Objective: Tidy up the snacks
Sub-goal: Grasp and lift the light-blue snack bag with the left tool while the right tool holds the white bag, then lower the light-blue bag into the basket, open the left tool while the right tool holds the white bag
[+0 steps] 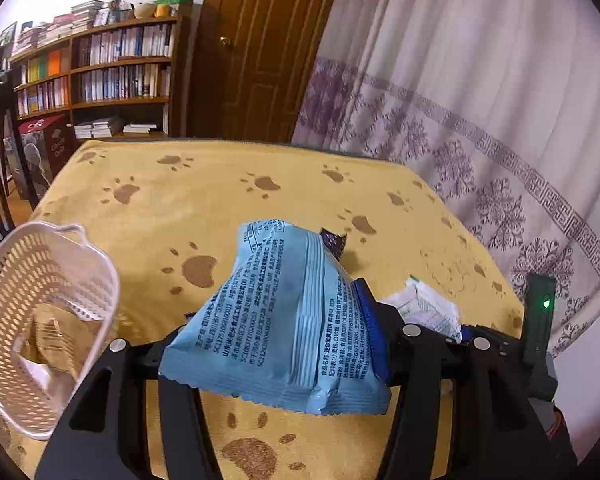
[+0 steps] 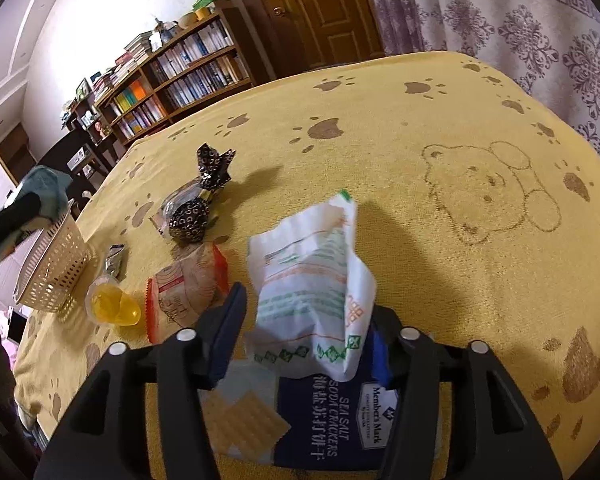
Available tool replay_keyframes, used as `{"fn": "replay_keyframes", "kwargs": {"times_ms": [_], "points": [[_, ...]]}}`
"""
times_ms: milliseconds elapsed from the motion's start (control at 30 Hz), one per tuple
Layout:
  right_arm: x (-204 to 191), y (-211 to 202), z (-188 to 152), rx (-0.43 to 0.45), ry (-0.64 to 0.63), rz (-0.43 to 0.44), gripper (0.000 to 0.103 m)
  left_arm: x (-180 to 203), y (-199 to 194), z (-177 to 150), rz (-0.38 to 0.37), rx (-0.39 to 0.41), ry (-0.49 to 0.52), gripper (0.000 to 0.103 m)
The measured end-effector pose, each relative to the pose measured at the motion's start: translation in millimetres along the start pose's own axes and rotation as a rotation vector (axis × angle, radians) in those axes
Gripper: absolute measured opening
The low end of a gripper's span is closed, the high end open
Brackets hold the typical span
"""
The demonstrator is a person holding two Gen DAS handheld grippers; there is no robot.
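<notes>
1. left wrist view: the left gripper (image 1: pixel 276 344) is clamped on a light blue foil snack packet printed with black text (image 1: pixel 276 320), which is lifted above the yellow cloth-covered surface with brown paw prints (image 1: pixel 220 200).
2. a white perforated plastic basket (image 1: pixel 40 320) sits at the near left of this view, just beside the left gripper; something pale lies in its bottom, too unclear to identify.
3. right wrist view: the right gripper (image 2: pixel 304 340) is closed on a crumpled white snack wrapper with green and orange print (image 2: pixel 312 280), held up over a dark blue sea salt soda crackers packet (image 2: pixel 332 424) lying flat on the surface at the near edge.
4. to the left of the right gripper lie a clear packet with orange-red edges holding a pale round snack (image 2: pixel 188 292) and a clear cup of yellow jelly (image 2: pixel 114 304), close together.
5. a small silver foil sachet (image 2: pixel 114 260) lies between the jelly cup and the basket.
6. farther out, a dark wrapped candy with twisted patterned ends (image 2: pixel 200 204) rests on the surface.
7. a faint bear outline (image 2: pixel 488 196) is printed on the cloth at the far right.
</notes>
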State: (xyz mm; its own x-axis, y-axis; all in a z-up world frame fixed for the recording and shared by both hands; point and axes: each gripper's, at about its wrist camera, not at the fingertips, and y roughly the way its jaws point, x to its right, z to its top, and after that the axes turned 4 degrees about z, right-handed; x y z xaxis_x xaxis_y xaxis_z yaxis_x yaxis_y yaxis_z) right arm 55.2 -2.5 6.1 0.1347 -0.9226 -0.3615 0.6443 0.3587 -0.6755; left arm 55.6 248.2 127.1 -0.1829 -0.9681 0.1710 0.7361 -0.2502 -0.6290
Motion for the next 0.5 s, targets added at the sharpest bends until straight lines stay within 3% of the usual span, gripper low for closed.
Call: {"fn": "replay_keyframes", "kwargs": {"times_ms": [200, 333, 500], "points": [[-8.5, 2.2, -1.7, -0.007, -0.047, -0.04, 0.058, -14.8, -18.8, 2.4, 0.025, 0.044, -0.026, 0.056], [-9.3, 0.8, -3.0, -0.002, -0.054, -0.074, 0.046, -25.9, -30.0, 3.2, 0.044, 0.072, -0.046, 0.056], [-6.7, -2.7, -2.1, 0.002, -0.037, -0.059, 0.041, -48.4, -45.6, 3.7, 0.098, 0.114, -0.08, 0.056]]}}
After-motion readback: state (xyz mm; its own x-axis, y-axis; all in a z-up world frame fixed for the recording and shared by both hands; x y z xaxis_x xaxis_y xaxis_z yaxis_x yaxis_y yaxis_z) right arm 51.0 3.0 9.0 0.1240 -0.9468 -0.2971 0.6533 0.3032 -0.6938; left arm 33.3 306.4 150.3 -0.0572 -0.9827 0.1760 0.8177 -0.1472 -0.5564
